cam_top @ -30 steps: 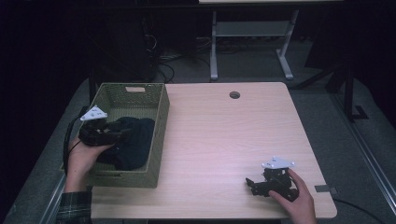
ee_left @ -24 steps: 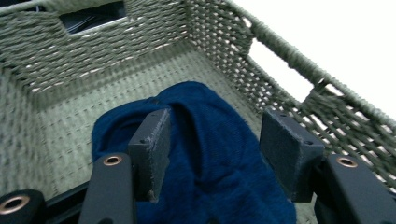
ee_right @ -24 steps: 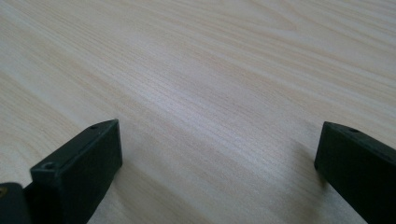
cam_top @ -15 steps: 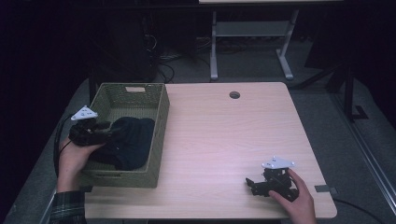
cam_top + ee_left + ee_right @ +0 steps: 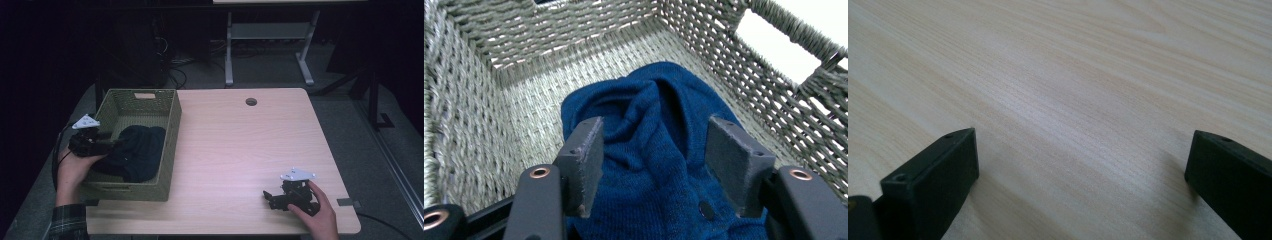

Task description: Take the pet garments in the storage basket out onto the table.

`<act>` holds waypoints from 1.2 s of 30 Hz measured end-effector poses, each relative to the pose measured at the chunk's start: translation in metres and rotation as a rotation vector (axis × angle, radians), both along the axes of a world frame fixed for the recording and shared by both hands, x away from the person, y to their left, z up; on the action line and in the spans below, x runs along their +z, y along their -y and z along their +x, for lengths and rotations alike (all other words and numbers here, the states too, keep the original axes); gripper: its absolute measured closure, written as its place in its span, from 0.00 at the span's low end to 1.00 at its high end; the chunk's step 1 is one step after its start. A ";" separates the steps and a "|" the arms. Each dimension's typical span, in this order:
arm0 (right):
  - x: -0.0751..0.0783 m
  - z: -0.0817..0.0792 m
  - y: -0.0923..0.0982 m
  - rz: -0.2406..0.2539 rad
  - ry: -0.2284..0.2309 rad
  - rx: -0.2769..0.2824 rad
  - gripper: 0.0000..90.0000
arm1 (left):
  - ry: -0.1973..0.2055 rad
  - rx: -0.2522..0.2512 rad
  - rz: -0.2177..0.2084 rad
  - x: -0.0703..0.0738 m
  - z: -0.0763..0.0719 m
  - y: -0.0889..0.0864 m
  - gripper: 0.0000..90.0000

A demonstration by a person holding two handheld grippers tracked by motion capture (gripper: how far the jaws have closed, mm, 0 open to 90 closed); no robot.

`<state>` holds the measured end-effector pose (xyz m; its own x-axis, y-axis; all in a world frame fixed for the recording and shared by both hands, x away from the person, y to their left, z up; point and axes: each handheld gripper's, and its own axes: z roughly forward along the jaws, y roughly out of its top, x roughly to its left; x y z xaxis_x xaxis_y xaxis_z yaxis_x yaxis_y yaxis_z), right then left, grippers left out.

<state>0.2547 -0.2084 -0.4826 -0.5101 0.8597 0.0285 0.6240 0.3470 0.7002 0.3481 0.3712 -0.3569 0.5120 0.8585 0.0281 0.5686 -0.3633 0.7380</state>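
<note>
A dark blue knitted garment lies bunched on the floor of a woven basket at the table's left. My left gripper reaches over the basket's left wall, its tips at the garment's left edge. In the left gripper view the cloth rises as a fold between the two pads. The jaws have just been opening and stand apart around it, not squeezing. My right gripper rests on the table near the front right, open, with bare wood between its jaws.
The basket's walls close in around the left gripper; a handle cut-out opens in the far wall. The wooden table has a cable hole at the back. A metal stand sits on the floor beyond.
The left hand and gripper have drawn back to the left, from over the garment toward the basket's left wall. The garment stays in the basket. The right hand has not moved.
</note>
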 end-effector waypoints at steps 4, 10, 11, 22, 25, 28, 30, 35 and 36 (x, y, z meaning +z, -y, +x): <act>0.000 0.000 0.000 0.000 0.000 0.000 0.00 | -0.026 -0.013 0.028 -0.004 0.003 0.006 0.43; 0.000 0.000 0.000 -0.001 0.000 0.002 0.00 | -0.087 -0.035 0.095 -0.012 0.007 0.016 0.43; 0.000 0.000 0.000 -0.001 0.000 0.001 0.00 | -0.097 -0.037 0.104 -0.013 0.007 0.017 0.43; 0.000 0.000 0.000 0.000 0.000 0.000 0.00 | -0.155 -0.046 0.170 -0.026 0.013 0.021 0.44; 0.000 0.000 0.000 0.000 0.000 0.000 0.00 | -0.173 -0.050 0.164 -0.031 0.015 0.022 0.44; 0.000 0.000 0.000 0.000 0.000 0.000 0.00 | -0.193 -0.054 0.165 -0.035 0.016 0.023 0.44; 0.000 0.000 0.000 0.000 0.000 0.000 0.00 | -0.204 -0.062 0.172 -0.038 0.017 0.024 0.44; 0.000 0.000 0.000 0.001 0.000 -0.001 0.00 | -0.231 -0.071 0.173 -0.043 0.019 0.026 0.38; 0.000 0.000 0.000 0.001 0.000 -0.001 0.00 | -0.235 -0.075 0.177 -0.044 0.019 0.027 0.37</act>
<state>0.2547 -0.2083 -0.4826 -0.5093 0.8601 0.0297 0.6245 0.3455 0.7005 0.3672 0.3444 -0.4008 0.5841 0.8103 0.0471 0.6832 -0.5222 0.5104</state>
